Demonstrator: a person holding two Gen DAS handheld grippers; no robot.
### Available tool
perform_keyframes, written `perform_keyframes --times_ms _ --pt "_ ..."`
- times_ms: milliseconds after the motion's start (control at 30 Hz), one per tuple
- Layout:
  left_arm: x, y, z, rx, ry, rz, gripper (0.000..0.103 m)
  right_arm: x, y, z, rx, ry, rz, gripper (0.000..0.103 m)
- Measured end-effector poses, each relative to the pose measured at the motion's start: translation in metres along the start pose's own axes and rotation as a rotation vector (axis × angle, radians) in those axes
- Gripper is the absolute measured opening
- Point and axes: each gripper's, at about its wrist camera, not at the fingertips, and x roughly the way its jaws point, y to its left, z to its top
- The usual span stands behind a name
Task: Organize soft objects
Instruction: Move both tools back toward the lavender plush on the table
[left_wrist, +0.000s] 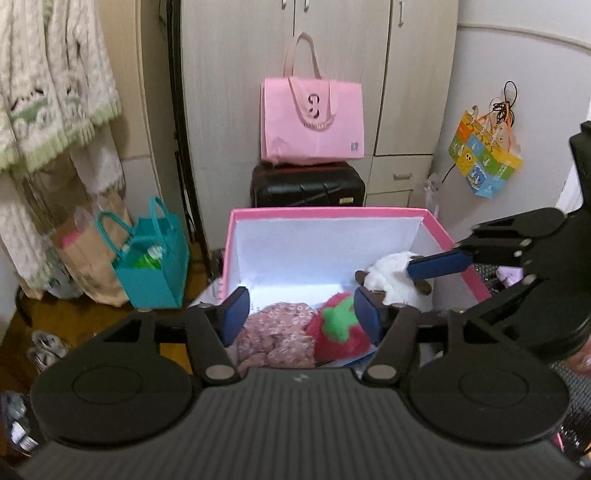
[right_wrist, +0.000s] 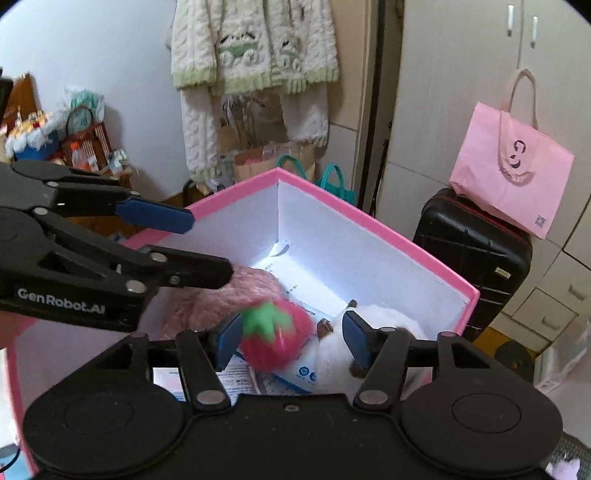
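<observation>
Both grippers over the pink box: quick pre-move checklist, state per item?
1. Left gripper open, nothing pinched: ok.
2. Right gripper open, nothing pinched: ok.
3. Strawberry plush inside pink box: ok.
4. White plush fully inside: cannot tell, it sits against the right wall.
5. Floral pink cloth inside box: ok.
6. Soft items left outside the box: cannot tell.

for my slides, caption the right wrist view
Open right gripper above strawberry plush and white plush inside pink box.
</observation>
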Motion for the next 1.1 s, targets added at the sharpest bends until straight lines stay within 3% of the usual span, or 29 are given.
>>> perform_keyframes --times_ms 167,400,700,1100 --pt "-0.032 -0.008 -0.003 0.054 -0.029 0.012 0.063 -0.039 -0.001 -0.009 0.043 -0.05 0.002 0.065" --pt "-0.084 -0.024 -0.006 0.06 -0.021 -0.064 0.063 -0.1 0.005 -0.022 0.053 -0.092 0.007 0.065" --pt "-0.149 -0.067 -0.02 0.147 0.019 -0.114 0.064 -0.175 0.011 -0.052 0.117 -0.106 0.13 0.065" --pt "-0.196 -0.131 -0.062 0.279 0.065 -0.165 0.072 -0.256 0.025 -0.117 0.105 -0.145 0.093 0.067"
